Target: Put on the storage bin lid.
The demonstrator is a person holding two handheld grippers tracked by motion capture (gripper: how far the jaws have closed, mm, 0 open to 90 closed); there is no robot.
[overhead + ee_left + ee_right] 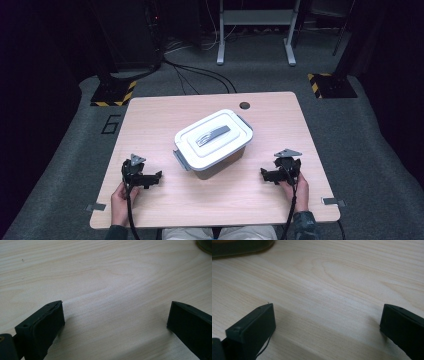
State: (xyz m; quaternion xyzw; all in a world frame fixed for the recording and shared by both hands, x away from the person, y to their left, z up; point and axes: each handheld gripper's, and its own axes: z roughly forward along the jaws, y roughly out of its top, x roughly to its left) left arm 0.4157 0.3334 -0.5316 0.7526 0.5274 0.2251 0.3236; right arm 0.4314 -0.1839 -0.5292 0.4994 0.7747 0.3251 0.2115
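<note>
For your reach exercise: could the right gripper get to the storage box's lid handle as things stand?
Probably yes: the right gripper is open, bare table lies between it and the storage box, and nothing covers the grey lid handle.

Lidded box [214,142] at centre of bench [150,125], turned at an angle to the bench edges; handle [212,135] on top of lid. Left gripper [156,179] on bench, left of box and nearer the person, well apart from it. Right gripper [265,175] on bench, right of box, likewise apart. Cable hole [244,105] behind box, near far edge
</note>
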